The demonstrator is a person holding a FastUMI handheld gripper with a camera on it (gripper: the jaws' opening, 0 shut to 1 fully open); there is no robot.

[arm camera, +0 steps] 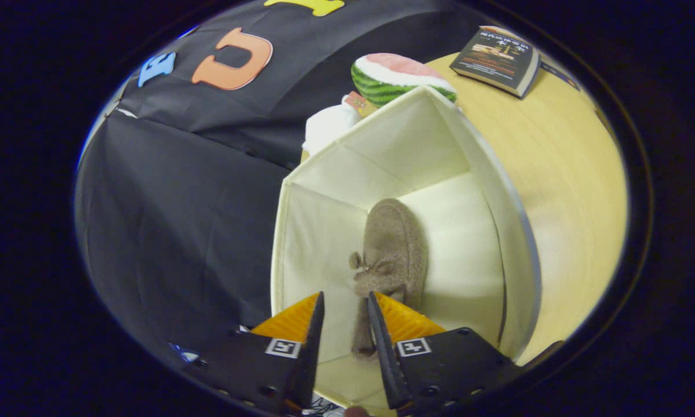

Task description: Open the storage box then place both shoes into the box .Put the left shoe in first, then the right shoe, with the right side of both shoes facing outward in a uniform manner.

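Cream fabric storage box [486, 191] open on the wooden table [573, 174], watermelon toy [399, 75] and book [498, 58] beyond. Tan moccasin shoe [391, 255] down inside the box. Gripper [346, 304] narrowly parted; heel collar between the fingers, grip unclear. Probably placing first shoe; next: release, fetch the other.
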